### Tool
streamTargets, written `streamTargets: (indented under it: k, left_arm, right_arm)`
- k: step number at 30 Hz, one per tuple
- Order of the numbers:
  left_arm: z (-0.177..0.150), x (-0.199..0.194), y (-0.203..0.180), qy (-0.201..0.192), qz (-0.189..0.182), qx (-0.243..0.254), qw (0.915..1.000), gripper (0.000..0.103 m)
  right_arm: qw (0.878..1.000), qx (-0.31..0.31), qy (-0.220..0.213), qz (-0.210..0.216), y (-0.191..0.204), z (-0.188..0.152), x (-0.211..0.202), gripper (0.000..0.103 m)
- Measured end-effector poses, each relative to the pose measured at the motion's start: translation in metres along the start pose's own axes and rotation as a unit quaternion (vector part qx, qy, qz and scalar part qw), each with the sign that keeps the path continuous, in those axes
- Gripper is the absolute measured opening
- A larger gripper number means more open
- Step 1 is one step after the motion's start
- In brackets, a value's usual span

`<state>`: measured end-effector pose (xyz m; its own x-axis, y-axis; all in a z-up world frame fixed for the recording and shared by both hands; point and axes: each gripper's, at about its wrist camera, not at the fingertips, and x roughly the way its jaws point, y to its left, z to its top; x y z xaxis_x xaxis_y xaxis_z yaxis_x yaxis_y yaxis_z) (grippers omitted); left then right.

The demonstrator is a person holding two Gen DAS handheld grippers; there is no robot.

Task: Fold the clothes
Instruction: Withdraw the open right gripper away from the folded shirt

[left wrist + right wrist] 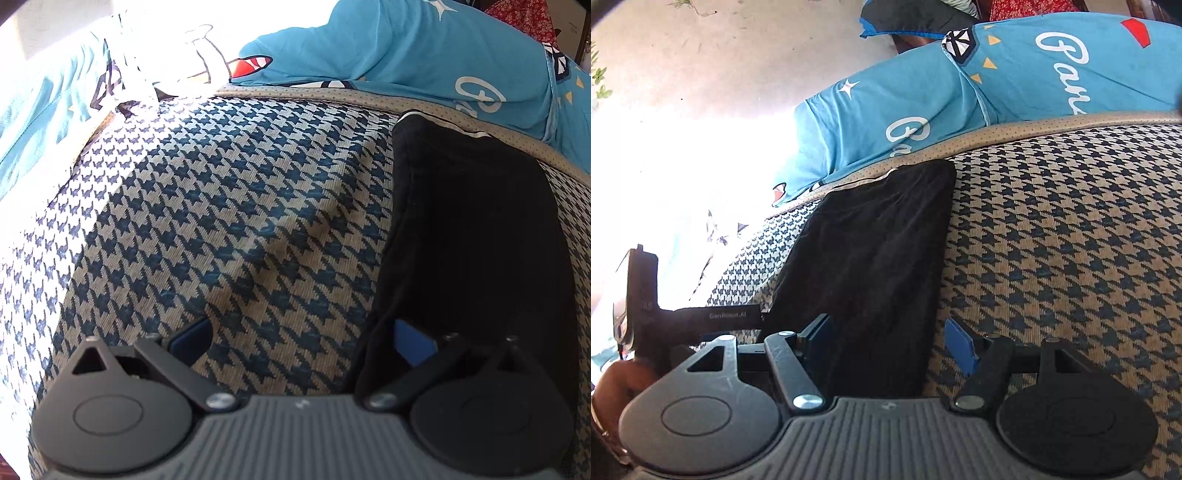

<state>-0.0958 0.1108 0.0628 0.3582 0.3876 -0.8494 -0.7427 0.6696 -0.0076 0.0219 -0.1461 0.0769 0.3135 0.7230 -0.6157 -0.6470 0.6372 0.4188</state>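
a houndstooth cover (pixel 229 221) in dark blue and beige spread across the bed, edged by a beige dotted border (pixel 1052 127). beyond it lay turquoise bedding (pixel 1015 81) printed with white script and stars. a pale, scuffed floor (pixel 720 62) showed at the far side. hard sunlight bleached one area white (pixel 155 33).

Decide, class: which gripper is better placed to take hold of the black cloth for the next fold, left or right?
Probably the right. The right gripper has the black cloth lying between its open fingers. The left gripper is open over bare houndstooth cover, with the cloth only at its right-hand finger.
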Motion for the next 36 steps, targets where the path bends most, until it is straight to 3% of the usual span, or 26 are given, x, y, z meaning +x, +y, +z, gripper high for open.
streamTargets:
  k: [9,23,32,33,36]
  left_arm:
    - [0.006,-0.008,0.000,-0.019,-0.016,-0.021,0.9995,0.103]
    - [0.010,0.001,-0.004,0.019,-0.031,-0.048,0.9982,0.103]
    - [0.014,0.001,-0.008,0.018,-0.037,-0.051,0.9979,0.103]
    - [0.014,0.002,-0.008,0.018,-0.039,-0.052,0.9977,0.103]
    - [0.014,0.002,-0.009,0.019,-0.042,-0.052,0.9976,0.103]
  right_arm:
    - [0.999,0.031,-0.007,-0.010,-0.022,0.023,0.035,0.067]
    - [0.997,0.077,-0.030,-0.004,-0.040,0.048,0.081,0.066]
    - [0.994,0.089,-0.038,-0.053,-0.039,0.070,0.098,0.067]
    - [0.993,0.088,-0.040,-0.064,-0.038,0.072,0.099,0.072]
    - [0.990,0.072,-0.070,-0.103,-0.031,0.076,0.096,0.103]
